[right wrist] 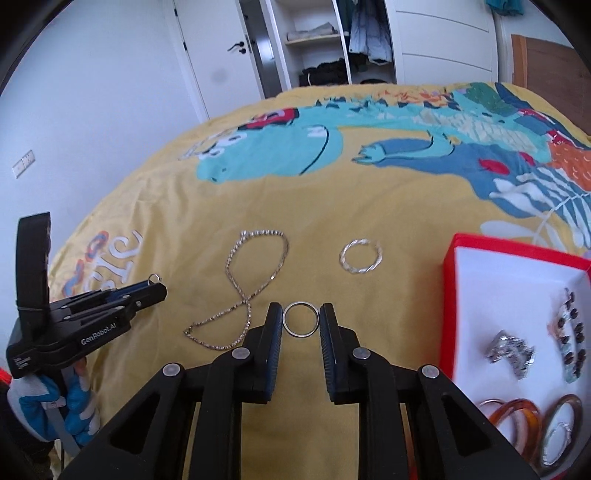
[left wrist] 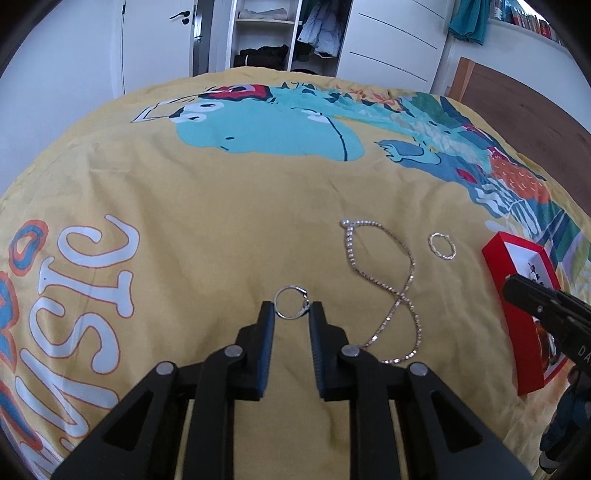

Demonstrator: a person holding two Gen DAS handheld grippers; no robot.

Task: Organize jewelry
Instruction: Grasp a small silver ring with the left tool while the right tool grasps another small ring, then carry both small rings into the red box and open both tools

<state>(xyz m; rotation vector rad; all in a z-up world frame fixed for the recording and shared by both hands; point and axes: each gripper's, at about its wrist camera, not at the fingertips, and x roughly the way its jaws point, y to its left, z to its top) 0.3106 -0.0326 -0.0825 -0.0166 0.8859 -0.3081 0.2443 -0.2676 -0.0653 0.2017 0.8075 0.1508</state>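
My left gripper (left wrist: 291,306) is shut on a thin silver ring with a small stone (left wrist: 290,303), held above the yellow bedspread. In the right wrist view that left gripper (right wrist: 157,286) shows at the left edge with the ring (right wrist: 154,277) at its tips. My right gripper (right wrist: 301,319) is shut on a plain silver band (right wrist: 300,319). A silver chain necklace (left wrist: 388,284) (right wrist: 245,291) lies in a loose figure eight on the bedspread. A twisted silver ring (left wrist: 441,246) (right wrist: 361,256) lies to its right. The red box (right wrist: 448,295) (left wrist: 493,258) sits at the right.
The box's white inside (right wrist: 491,295) holds a sparkly clip (right wrist: 511,352), a beaded piece (right wrist: 572,332) and several bangles (right wrist: 517,417). A gloved hand (right wrist: 48,410) holds the left gripper. The bedspread (left wrist: 221,206) ends at a wardrobe (left wrist: 266,33) and door beyond.
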